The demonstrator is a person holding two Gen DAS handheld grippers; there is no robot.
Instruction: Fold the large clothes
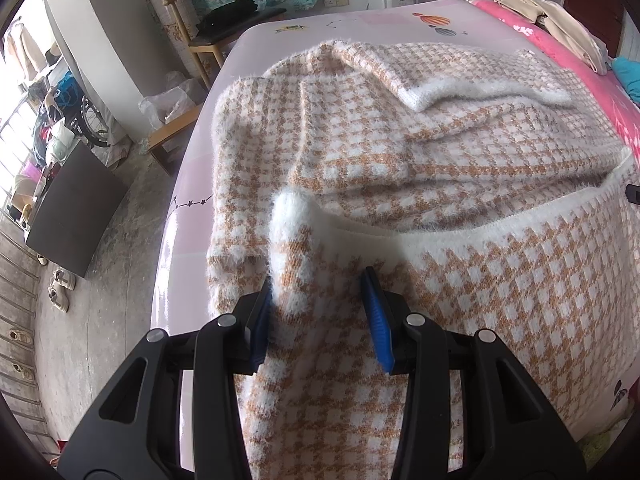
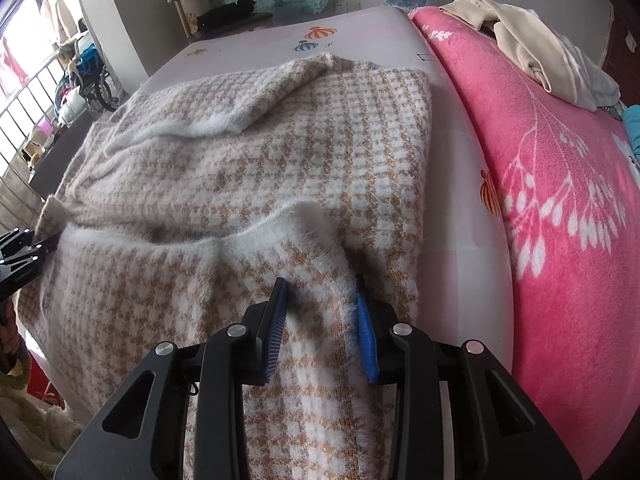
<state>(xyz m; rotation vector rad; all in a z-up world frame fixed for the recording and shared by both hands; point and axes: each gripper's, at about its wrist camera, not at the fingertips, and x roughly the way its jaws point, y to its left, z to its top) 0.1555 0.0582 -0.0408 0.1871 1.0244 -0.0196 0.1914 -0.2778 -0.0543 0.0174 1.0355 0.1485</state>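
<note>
Left wrist, jaws pinching checked sweater [image 1: 460, 152]

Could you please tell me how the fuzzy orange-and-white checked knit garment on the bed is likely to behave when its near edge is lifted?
The fuzzy orange-and-white checked knit garment will probably be floppy: it already bunches between the jaws of both grippers and lies in soft folds. Its thick, hairy pile suggests it will not slip easily from the pads. Between the two grips, the white-trimmed edge would likely sag.
</note>
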